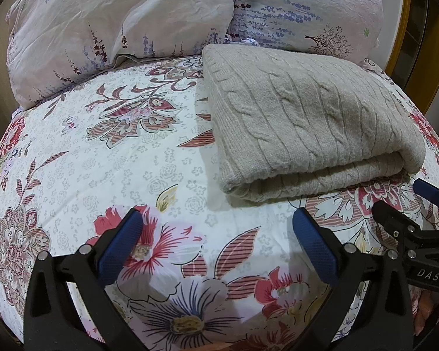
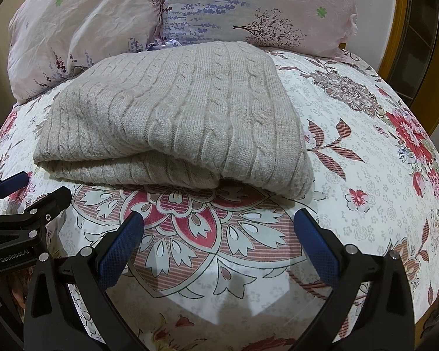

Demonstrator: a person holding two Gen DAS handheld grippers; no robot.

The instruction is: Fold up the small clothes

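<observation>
A beige cable-knit sweater [image 2: 172, 117], folded, lies on the flower-printed bed sheet [image 2: 351, 152] just before two pale pink pillows [image 2: 82, 29]. The left gripper [image 1: 219, 234] and right gripper [image 2: 219, 234] hover near it, jaws released and holding nothing.

You can't see the inside layers of the folded sweater [image 1: 307, 122], because its top flap covers them, and its far edge hides the bottom of the pillows [image 1: 125, 23] behind it. In your left view, the right gripper [image 1: 406, 204] is cut off by the picture's right side, so you only see part of it. In your right view, the left gripper [image 2: 32, 193] is cut off on the left side too, and the bedsheet [image 2: 365, 175] runs out past the edges.
</observation>
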